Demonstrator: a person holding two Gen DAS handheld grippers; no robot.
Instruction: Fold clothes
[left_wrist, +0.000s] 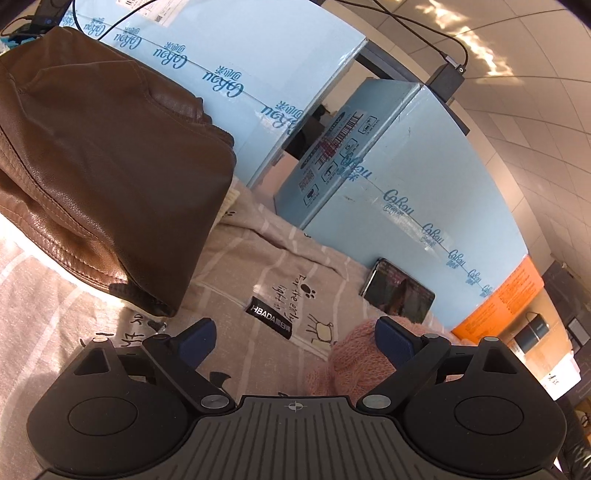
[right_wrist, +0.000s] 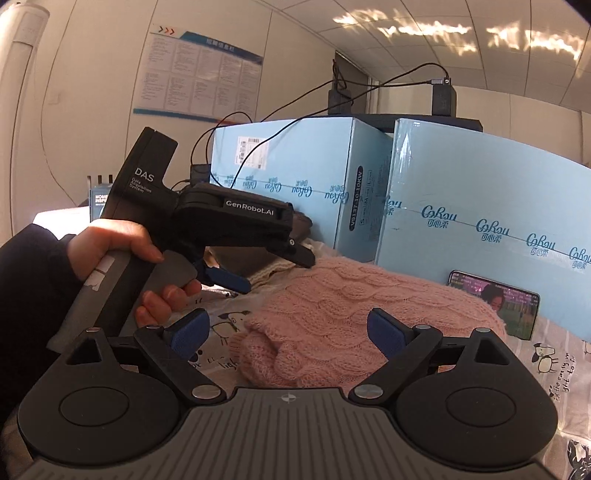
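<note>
In the right wrist view the pink cable-knit sweater (right_wrist: 332, 317) fills the centre of the frame, lying bunched on the beige printed bedsheet (right_wrist: 554, 365) directly ahead of the right gripper (right_wrist: 291, 334), whose blue-padded fingers (right_wrist: 192, 332) stand wide apart with nothing between them; the sweater's near edge reaches in between them. Its long axis runs from the lower middle of the frame up toward the right, and its ribs of raised, scalloped cable stitches follow the same slant; the wool looks soft and fuzzy. At the left of that frame a hand (right_wrist: 122, 251) grips the handle of the left gripper (right_wrist: 266, 269), a black matte device whose tips point right toward the far end of the sweater. In the left wrist view the left gripper (left_wrist: 295, 339) is likewise spread open and empty, and only a rounded edge of the sweater (left_wrist: 354, 358) shows at lower centre-right, just beside the right-hand pad. A folded brown leather jacket (left_wrist: 99, 166), smooth and glossy with stitched seams, fills the upper left of that frame, resting on the sheet. Pale blue cardboard boxes (right_wrist: 480, 206) stand behind, and a black smartphone (right_wrist: 495, 302) with a lit screen leans against one at the right.
</note>
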